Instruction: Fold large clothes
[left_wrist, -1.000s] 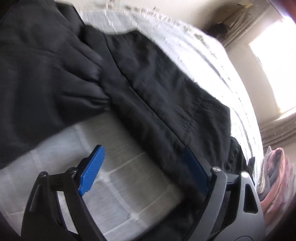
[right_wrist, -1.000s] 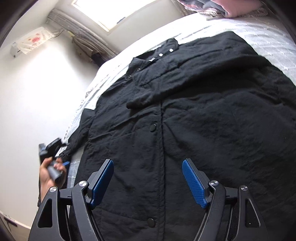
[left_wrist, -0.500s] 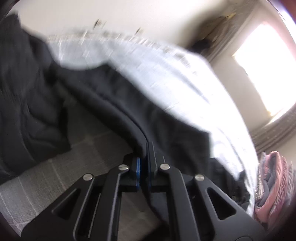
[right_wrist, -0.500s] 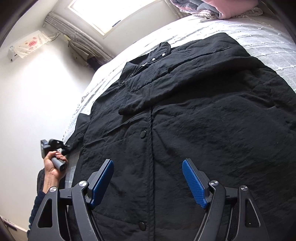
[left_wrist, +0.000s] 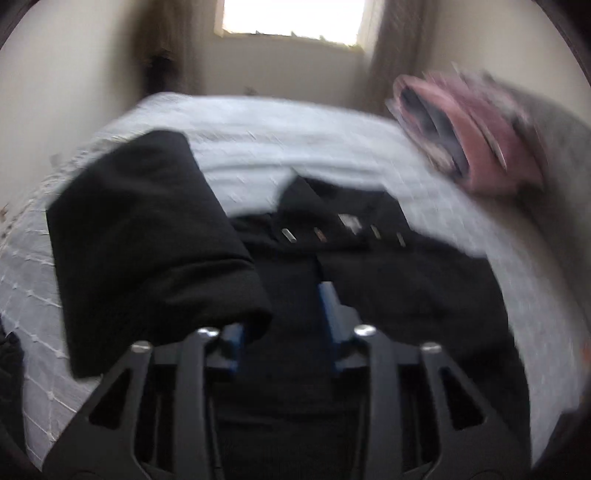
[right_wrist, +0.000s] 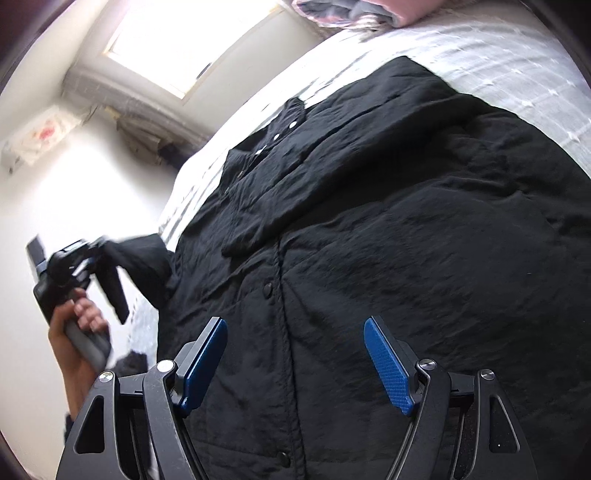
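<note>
A large black snap-front jacket (right_wrist: 388, 229) lies spread on a white bed (right_wrist: 517, 66). One sleeve lies folded across its chest. My right gripper (right_wrist: 295, 365) hovers open and empty over the jacket's lower front. My left gripper (right_wrist: 83, 254), seen at the left of the right wrist view, holds the other sleeve (right_wrist: 144, 258) lifted off the bed. In the blurred left wrist view the sleeve cuff (left_wrist: 147, 251) hangs over the left finger, and the jaws (left_wrist: 284, 321) stand partly apart with black cloth between them. The collar snaps (left_wrist: 317, 234) lie ahead.
A pink and grey pile of folded clothes (left_wrist: 469, 140) sits at the bed's far right corner. A bright window (left_wrist: 291, 18) and a curtain (left_wrist: 391, 62) are behind the bed. A white wall (right_wrist: 74, 192) runs along the bed's left side.
My left gripper shut on the sleeve, lifted it off the bed and swung toward the jacket's body; its jaws now stand wider. My right gripper stayed open, drifting slightly.
</note>
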